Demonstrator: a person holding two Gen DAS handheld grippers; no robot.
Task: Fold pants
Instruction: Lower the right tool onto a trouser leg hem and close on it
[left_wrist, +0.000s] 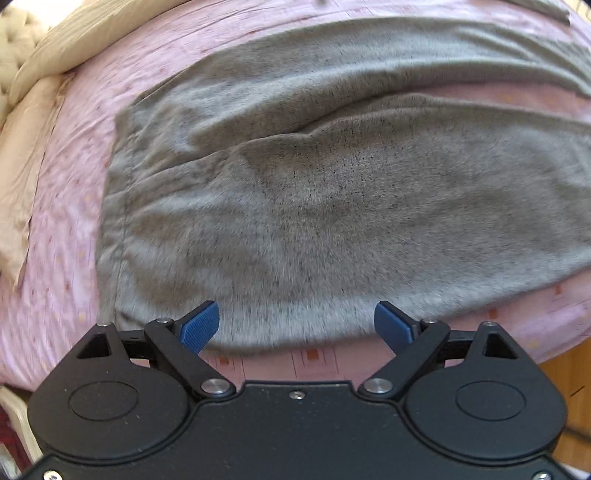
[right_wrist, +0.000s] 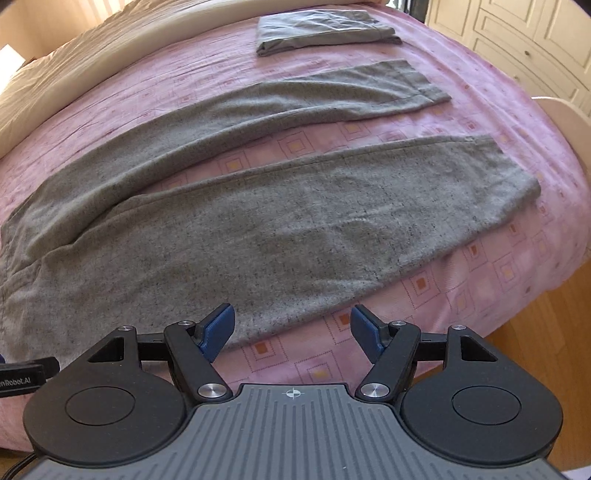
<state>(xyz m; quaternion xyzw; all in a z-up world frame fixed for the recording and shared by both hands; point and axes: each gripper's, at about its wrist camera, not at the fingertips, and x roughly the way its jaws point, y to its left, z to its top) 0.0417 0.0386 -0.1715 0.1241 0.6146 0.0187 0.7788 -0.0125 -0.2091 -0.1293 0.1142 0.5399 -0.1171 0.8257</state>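
Observation:
Grey pants lie spread flat on a pink bedspread, waist at the left, both legs running to the right and slightly apart. In the left wrist view the waist end of the pants fills the picture. My left gripper hangs open over the pants' near edge by the waist, nothing between its blue pads. My right gripper is open too, above the near edge of the closer leg, empty. The tip of the left gripper shows at the left edge of the right wrist view.
A folded grey garment lies at the far side of the bed. A beige duvet is bunched along the left and back. The bed's near edge drops to a wooden floor. White cabinet doors stand beyond the bed.

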